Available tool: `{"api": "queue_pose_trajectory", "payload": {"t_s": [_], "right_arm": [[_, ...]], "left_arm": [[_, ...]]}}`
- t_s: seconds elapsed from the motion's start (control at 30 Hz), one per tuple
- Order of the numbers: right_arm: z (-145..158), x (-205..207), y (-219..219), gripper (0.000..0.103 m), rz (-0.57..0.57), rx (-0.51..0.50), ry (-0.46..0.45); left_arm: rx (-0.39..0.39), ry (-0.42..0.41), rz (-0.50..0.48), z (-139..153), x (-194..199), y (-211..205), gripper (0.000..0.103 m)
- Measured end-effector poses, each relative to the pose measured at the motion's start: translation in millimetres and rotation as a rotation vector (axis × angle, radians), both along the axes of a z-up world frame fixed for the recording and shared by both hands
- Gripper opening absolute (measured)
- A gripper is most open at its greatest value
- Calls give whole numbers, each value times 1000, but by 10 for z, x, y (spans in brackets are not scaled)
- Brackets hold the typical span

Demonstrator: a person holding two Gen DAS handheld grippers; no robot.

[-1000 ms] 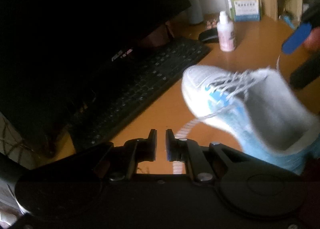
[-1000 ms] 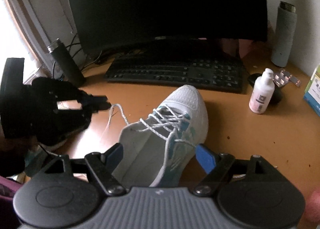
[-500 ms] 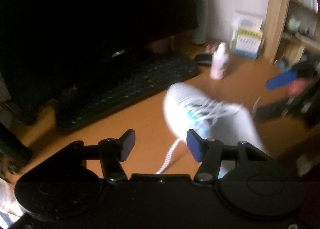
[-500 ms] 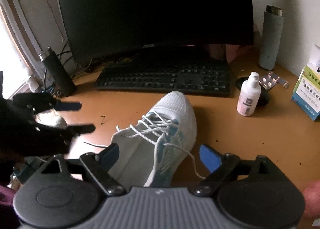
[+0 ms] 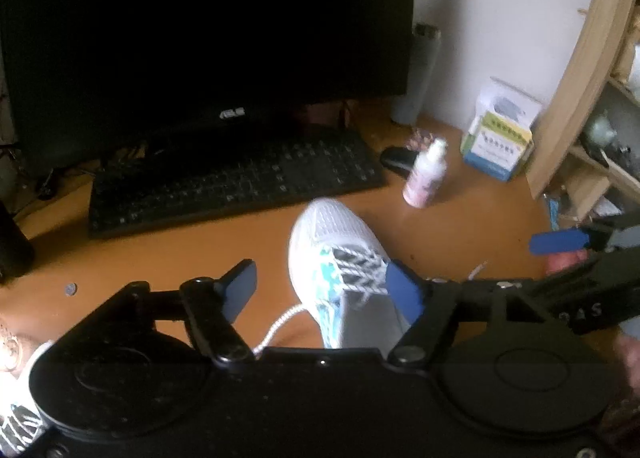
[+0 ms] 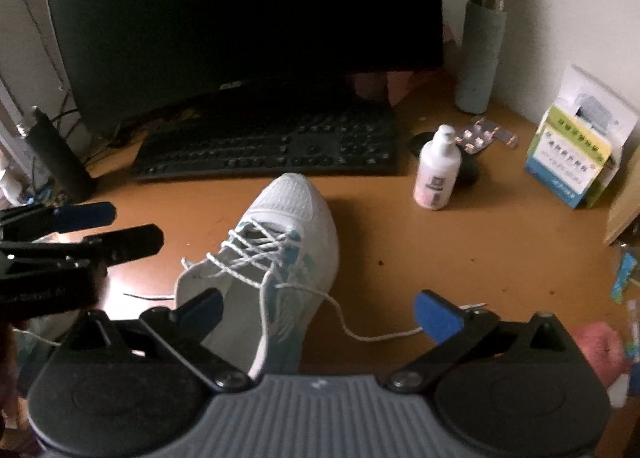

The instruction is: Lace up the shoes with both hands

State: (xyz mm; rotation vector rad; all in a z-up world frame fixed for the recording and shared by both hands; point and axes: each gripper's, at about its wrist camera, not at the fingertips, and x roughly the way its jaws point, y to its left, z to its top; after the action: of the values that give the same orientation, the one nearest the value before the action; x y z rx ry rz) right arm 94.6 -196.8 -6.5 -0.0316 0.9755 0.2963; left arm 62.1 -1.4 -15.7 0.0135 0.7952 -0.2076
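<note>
A dark monitor [image 6: 248, 17] fills the back of the orange-brown worktop [image 6: 460, 250], its screen blank and its upper edge cut off in both views. A black keyboard [image 6: 272, 145] lies flat in front of it. A tall grey bottle [image 6: 480, 53] stands upright by the wall on the right, and a dark flask [image 6: 56, 153] stands at the left edge.

The shoe [image 6: 280, 258] lies on the worktop just in front of the keyboard, toe toward it. It is white mesh with teal side panels and a rounded toe; its heel is hidden under the claw housings in both views. The white cord lace [image 6: 256, 250] criss-crosses the eyelets, and its two ends lie loose, one trailing off each side of the shoe.

The right claw [image 6: 320, 314] hangs over the shoe's rear half, its jaws opening wide to either side of the shoe. One lace end runs across the worktop toward its right blue pad but nothing presses on it. The left claw [image 5: 324, 290] hovers over the shoe's opening from the other side, jaws also opening, with the other lace end passing between them ungripped.

A small white bottle [image 6: 436, 169] with a pink label stands right of the toe, beside a box [image 6: 572, 161] and a blister pack [image 6: 484, 135] that is too blurred to read.
</note>
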Motion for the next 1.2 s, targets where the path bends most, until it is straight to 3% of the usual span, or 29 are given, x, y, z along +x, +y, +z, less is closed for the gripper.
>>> {"api": "queue_pose_trajectory", "payload": {"t_s": [0.27,0.47,0.63,1.2], "right_arm": [[68,-23,-11,102,-29,-20,-5],[56,-40,31,102,-29,-54,0],[59,-36,36,102,-32,-78,-7],[77,-51,49,102,-7,-126,-26]], "left_arm": [[41,1,40,44,-44,31,84],[63,56,66,-18,-19,10,85],[108,40,79,27,-31,-48,86],[35,66,100,68,-28,-44,86]]}}
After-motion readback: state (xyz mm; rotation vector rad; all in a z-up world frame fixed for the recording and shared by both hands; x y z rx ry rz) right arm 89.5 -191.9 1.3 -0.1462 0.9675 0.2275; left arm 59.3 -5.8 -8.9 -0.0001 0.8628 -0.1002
